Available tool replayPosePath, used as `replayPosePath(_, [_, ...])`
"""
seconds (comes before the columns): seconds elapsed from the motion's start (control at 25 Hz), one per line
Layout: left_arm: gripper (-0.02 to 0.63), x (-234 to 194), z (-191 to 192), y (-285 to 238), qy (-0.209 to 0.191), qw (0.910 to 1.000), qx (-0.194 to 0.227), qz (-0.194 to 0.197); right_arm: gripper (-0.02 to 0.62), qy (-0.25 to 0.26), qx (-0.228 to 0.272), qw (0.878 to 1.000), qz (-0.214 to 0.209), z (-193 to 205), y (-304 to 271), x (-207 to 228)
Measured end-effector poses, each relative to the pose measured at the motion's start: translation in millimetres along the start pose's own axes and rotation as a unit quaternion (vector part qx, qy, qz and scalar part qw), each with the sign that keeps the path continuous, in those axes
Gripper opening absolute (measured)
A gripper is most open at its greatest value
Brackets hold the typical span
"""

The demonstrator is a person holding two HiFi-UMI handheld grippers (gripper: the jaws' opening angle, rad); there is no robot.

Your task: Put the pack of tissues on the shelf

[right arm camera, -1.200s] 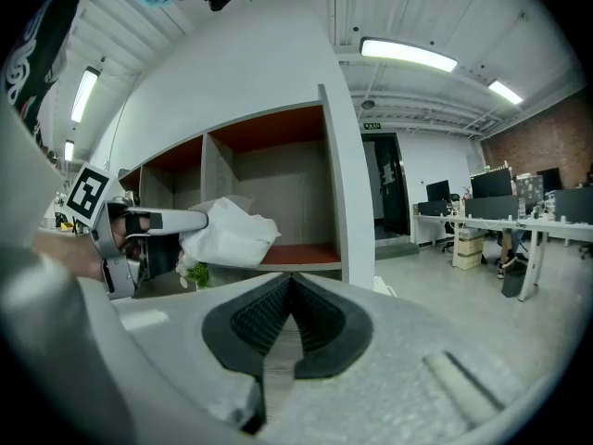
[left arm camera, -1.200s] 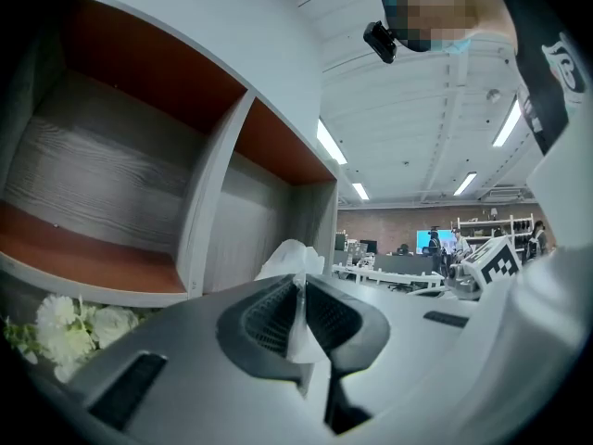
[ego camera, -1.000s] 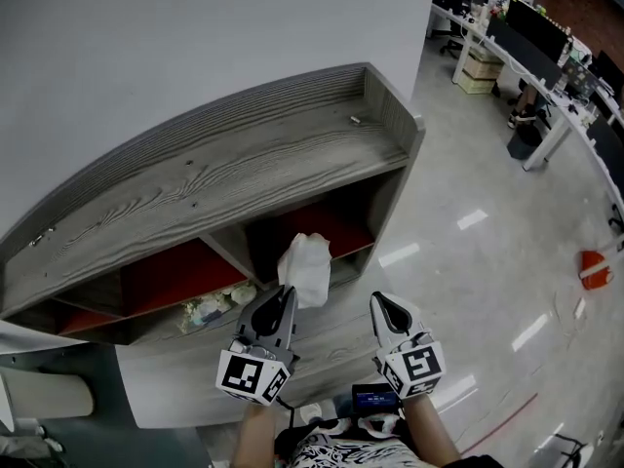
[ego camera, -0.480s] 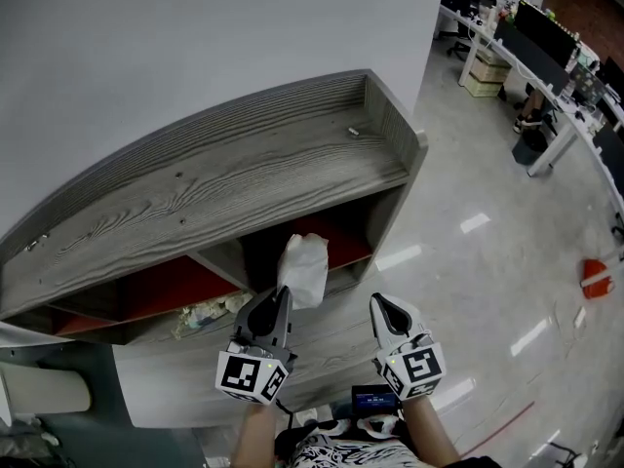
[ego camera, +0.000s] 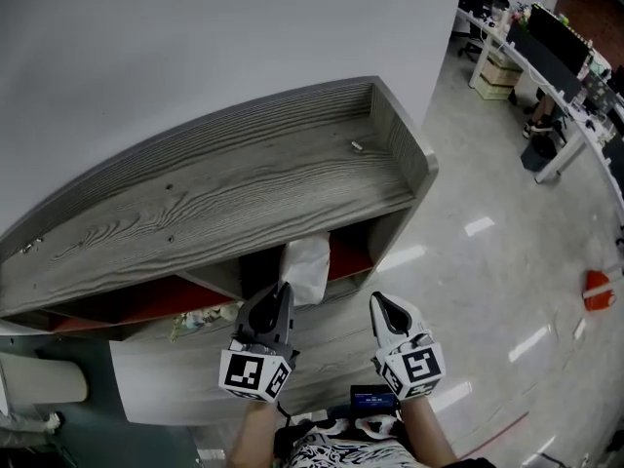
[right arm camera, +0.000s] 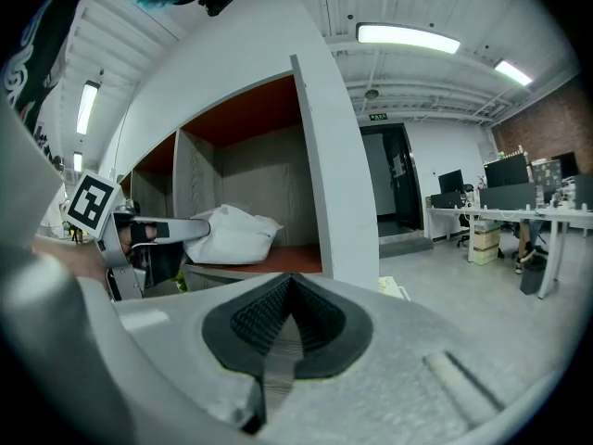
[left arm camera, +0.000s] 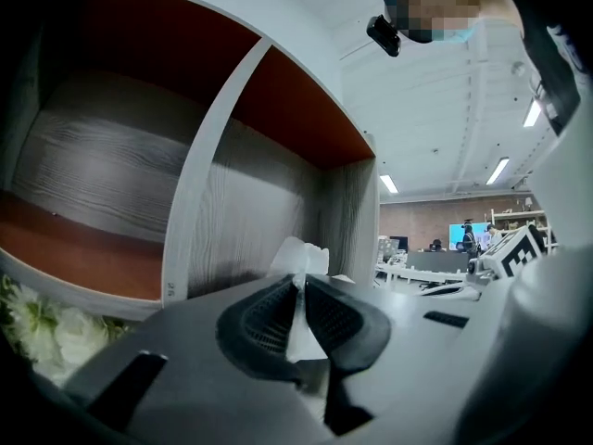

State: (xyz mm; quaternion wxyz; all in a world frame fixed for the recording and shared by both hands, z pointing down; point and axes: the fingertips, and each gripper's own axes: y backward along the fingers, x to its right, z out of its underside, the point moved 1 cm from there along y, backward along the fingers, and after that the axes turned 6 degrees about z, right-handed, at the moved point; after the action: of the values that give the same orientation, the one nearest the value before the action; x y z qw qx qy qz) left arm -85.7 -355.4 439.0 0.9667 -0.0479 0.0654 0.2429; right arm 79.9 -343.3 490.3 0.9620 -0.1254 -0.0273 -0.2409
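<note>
Poking into shelf bay (ego camera: 349, 257): tissue pack (ego camera: 305, 266)

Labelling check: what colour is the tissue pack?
White; the tissue pack shows best in the right gripper view.

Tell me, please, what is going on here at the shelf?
A person holds a two-jaw gripper in each hand. The left gripper is shut on a white pack of tissues and holds it at the opening of the right-hand compartment of the grey shelf. The right gripper, shut and empty, hovers beside it. The pack is not yet released.
</note>
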Motion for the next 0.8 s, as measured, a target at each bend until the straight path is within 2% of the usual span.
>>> replayPosePath(0.8, [0.017, -9.2, 10.1, -31.5, -0.003, 0.9971, -0.022, -0.073, 0.003, 0.000, 0.007, 0.999, -0.033, -9.1, -27.0, 23.4])
